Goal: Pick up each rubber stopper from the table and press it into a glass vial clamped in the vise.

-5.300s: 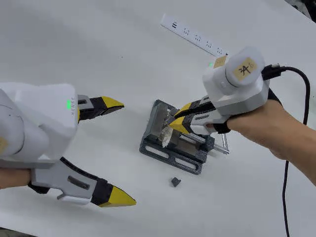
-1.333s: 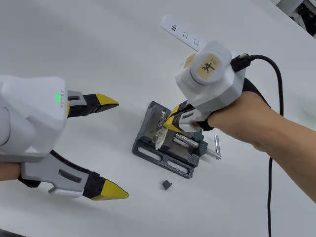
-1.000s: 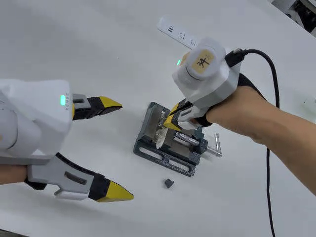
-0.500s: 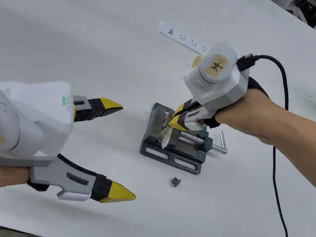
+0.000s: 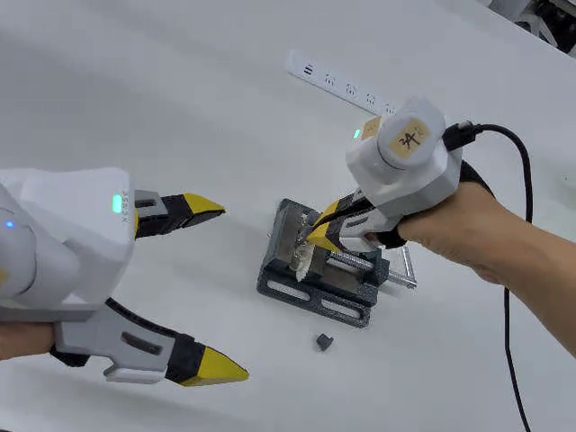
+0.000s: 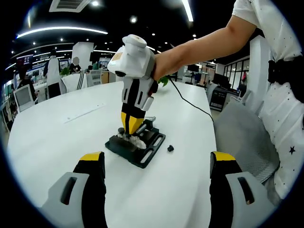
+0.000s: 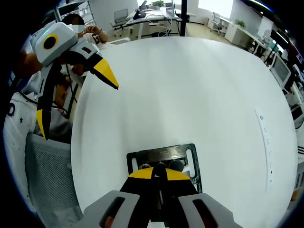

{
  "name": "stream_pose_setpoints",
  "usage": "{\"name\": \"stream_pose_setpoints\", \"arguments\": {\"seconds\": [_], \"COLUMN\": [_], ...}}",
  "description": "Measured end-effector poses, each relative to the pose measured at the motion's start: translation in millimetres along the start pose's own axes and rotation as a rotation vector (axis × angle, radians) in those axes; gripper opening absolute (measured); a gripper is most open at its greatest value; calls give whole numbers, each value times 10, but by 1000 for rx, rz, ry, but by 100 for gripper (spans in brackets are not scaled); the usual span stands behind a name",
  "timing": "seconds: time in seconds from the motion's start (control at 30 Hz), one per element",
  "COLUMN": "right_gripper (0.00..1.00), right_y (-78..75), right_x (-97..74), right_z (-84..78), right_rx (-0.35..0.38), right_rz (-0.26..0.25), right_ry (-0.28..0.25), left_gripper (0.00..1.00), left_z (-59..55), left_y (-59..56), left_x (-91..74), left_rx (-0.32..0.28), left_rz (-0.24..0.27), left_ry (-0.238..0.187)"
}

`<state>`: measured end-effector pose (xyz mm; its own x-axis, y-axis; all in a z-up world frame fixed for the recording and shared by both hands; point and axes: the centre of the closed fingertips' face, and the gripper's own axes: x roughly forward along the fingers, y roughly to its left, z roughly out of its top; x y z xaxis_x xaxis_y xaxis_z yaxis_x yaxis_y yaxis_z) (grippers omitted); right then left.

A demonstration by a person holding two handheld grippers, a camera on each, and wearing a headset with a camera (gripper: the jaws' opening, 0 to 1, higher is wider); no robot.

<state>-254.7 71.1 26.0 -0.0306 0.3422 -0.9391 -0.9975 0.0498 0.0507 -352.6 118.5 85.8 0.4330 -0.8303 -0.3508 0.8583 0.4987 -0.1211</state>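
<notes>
A dark grey vise point(image 5: 315, 286) stands mid-table with clear glass vials point(image 5: 302, 258) clamped in it. My right gripper point(image 5: 319, 232) points down with its yellow tips together on top of the vials. In the right gripper view its jaws point(image 7: 159, 174) stand shut over the vise point(image 7: 140, 157), and I cannot see what lies between them. A dark round stopper point(image 7: 176, 165) sits just beside the tips. One loose dark stopper point(image 5: 324, 342) lies on the table in front of the vise. My left gripper point(image 5: 212, 288) hovers wide open to the left, holding nothing.
A white power strip point(image 5: 337, 83) lies at the back of the white table. The right gripper's black cable point(image 5: 517, 261) trails off to the right. In the left gripper view the vise point(image 6: 118, 145) and loose stopper point(image 6: 170, 148) lie ahead.
My right gripper has kept its tips on the vials, leaning a little differently from frame to frame. The left gripper stays open. The loose stopper has not moved; the head camera has shifted.
</notes>
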Motion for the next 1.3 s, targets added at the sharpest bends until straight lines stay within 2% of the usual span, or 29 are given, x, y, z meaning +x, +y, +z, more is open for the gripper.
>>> {"name": "stream_pose_setpoints", "arguments": {"seconds": [0.37, 0.67, 0.93, 1.3], "right_gripper": [6, 12, 19, 29], "right_y": [-48, 1, 62, 143], "right_x": [-106, -205, -298, -466], "right_z": [-74, -110, -142, -322], "right_rx": [21, 43, 81, 145], "right_rz": [-20, -39, -50, -82], "right_ry": [-34, -75, -137, -213], "left_gripper": [89, 87, 86, 84], "left_z": [17, 26, 38, 62], "left_y": [-20, -28, -44, -98], "left_x": [18, 17, 31, 74], "left_rx": [9, 25, 46, 79], "left_rz": [-10, -17, -27, -50], "left_ry": [11, 26, 43, 76]}}
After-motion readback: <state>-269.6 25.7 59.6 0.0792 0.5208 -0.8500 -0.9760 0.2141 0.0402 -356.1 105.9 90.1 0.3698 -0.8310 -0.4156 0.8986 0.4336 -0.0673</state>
